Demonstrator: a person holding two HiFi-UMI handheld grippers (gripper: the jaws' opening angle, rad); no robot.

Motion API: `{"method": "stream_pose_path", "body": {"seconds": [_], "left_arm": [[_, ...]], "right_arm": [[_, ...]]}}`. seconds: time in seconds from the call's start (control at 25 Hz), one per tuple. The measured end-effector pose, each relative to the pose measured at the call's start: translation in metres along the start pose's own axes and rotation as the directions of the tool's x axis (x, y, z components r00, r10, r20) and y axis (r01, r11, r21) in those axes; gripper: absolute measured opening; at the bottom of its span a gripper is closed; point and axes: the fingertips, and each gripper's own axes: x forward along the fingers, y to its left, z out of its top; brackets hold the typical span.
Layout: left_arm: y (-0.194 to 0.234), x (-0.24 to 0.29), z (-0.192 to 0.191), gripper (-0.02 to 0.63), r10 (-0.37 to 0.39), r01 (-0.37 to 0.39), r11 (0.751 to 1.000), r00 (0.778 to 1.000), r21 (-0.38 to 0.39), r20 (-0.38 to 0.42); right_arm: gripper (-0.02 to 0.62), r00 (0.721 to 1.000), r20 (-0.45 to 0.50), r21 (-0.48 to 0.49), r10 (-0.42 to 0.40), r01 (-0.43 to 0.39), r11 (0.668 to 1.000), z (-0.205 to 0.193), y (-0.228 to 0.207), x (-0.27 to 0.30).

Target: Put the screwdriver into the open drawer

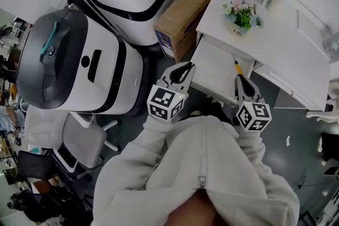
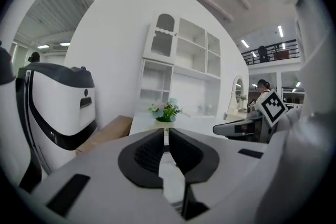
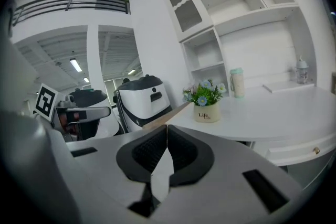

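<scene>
OK, screwdriver [image 1: 237, 66]: slim, yellow shaft-like part w/ dark end. Seems to lie inside the open drawer, hard against its right side. Only a short bit shows in head view; rest is behind the right gripper tip.
drawer [image 1: 214, 69]: white, flat, smooth, rectangular, pulled out from under the desk toward the person.
right gripper [image 1: 239, 78]: black ribbed pads on pale grey plastic body. Jaws together, tips touching, nothing between (right gripper view [image 3: 167, 127]). Tip sits just at the near end of the screwdriver; can't tell if it touches.
left gripper [image 1: 189, 66]: same build. Jaws together, tips meeting, nothing between (left gripper view [image 2: 166, 131]). At the drawer's left front corner, well apart from the screwdriver, w/ the drawer's width between.
marker cubes [image 1: 165, 102]: black-white square patterns, one behind each set of jaws.
desk [image 1: 275, 45]: white, glossy, rounded front edge, shelf unit above.
flower pot [image 1: 241, 19]: small white pot, green leaves, pale blue & pink blooms, on desk top.
cardboard box [image 1: 183, 13]: brown, oblong, left of desk.
machines [image 1: 100, 61]: two big rounded white shells, dark grey tops, black bands, left of box.
sleeves [image 1: 201, 166]: pale fleecy fabric, zip down the middle.
</scene>
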Motion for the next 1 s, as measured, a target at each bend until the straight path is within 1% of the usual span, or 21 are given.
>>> {"method": "stream_pose_path", "body": {"seconds": [0.08, 0.2, 0.32, 0.4, 0.52, 0.68, 0.8, 1.0], "left_arm": [[0.000, -0.005, 0.004, 0.030, 0.000, 0.000, 1.000, 0.999, 0.015, 0.044], [-0.002, -0.009, 0.008, 0.021, -0.005, 0.003, 1.000, 0.994, 0.027, 0.105], [-0.007, -0.009, 0.007, 0.016, -0.021, 0.013, 0.998, 0.992, 0.059, 0.127], [-0.011, -0.007, 0.005, 0.015, -0.034, 0.026, 0.998, 0.991, 0.063, 0.131], [-0.014, -0.003, 0.006, 0.015, -0.043, 0.033, 0.997, 0.990, 0.072, 0.136], [-0.018, 0.000, 0.012, 0.015, -0.050, 0.035, 0.995, 0.986, 0.094, 0.157], [-0.020, 0.000, 0.016, 0.015, -0.041, 0.022, 0.993, 0.984, 0.112, 0.173], [-0.020, 0.001, 0.019, 0.015, -0.039, 0.018, 0.993, 0.982, 0.117, 0.182]], "right_arm": [[0.032, 0.998, 0.059, -0.024, -0.007, 0.009, 1.000, 0.012, -0.003, -0.003], [0.032, 0.988, 0.151, -0.058, -0.008, 0.017, 0.998, 0.028, -0.005, -0.011], [0.032, 0.975, 0.222, -0.137, -0.011, 0.042, 0.990, 0.040, -0.006, -0.022], [0.032, 0.966, 0.256, -0.182, -0.019, 0.068, 0.981, 0.047, -0.007, -0.029], [0.032, 0.962, 0.272, -0.197, -0.031, 0.087, 0.977, 0.051, -0.010, -0.034], [0.032, 0.963, 0.264, -0.177, -0.047, 0.097, 0.980, 0.048, -0.015, -0.037], [0.032, 0.964, 0.262, -0.169, -0.051, 0.098, 0.981, 0.046, -0.016, -0.039], [0.032, 0.965, 0.258, -0.164, -0.054, 0.099, 0.981, 0.044, -0.015, -0.040]]}}
